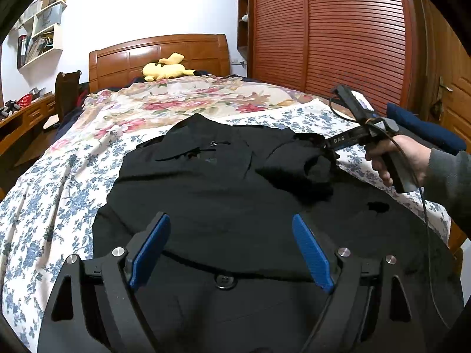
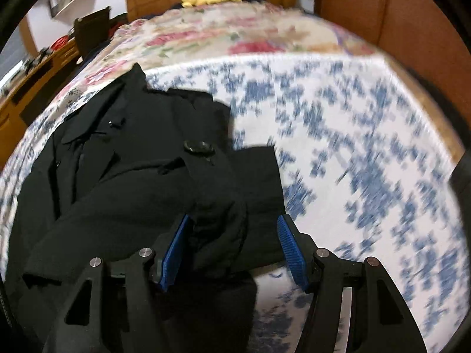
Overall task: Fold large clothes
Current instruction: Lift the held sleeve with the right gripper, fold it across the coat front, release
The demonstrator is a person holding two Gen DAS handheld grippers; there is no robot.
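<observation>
A large black coat lies spread on the bed, collar toward the headboard, and it also shows in the right wrist view. My left gripper is open and empty, hovering over the coat's lower front near a button. My right gripper is open, with its blue pads either side of a bunched sleeve. In the left wrist view the right gripper reaches in at the coat's right sleeve, held by a hand.
The bed has a blue floral sheet and a red floral quilt behind. A yellow plush toy lies by the wooden headboard. A wardrobe stands at right, a desk at left.
</observation>
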